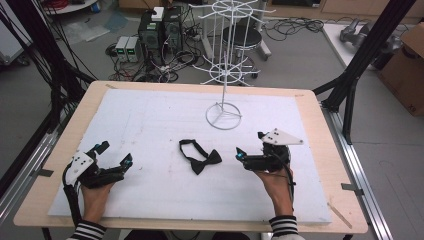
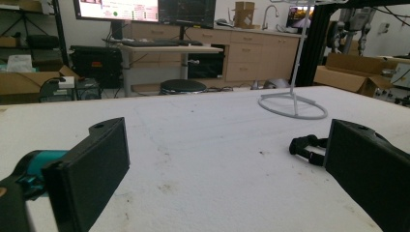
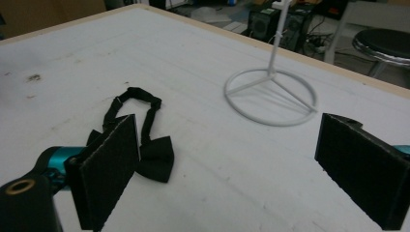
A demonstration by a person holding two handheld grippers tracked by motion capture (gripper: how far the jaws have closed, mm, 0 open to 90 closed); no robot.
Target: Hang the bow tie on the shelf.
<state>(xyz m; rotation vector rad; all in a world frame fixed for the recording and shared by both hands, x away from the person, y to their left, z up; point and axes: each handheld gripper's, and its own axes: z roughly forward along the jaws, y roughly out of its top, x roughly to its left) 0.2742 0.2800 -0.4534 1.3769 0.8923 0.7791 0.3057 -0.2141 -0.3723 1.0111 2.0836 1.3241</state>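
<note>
Bow tie (image 1: 200, 158) flat between two wide-open claws

In the right gripper view a jaw hides part of the black fabric bow tie (image 3: 153, 153), and the white wire rack stand (image 3: 270, 89) is cut off by the top edge.

You look down and forward from above your side of the table (image 1: 310, 102). Your left gripper's camera sits low, facing across the white surface toward a distant desk (image 2: 164, 47). Your right gripper's camera looks closely downward. All three share the white wire stand (image 1: 223, 115) (image 2: 292, 105) (image 3: 270, 96).
</note>
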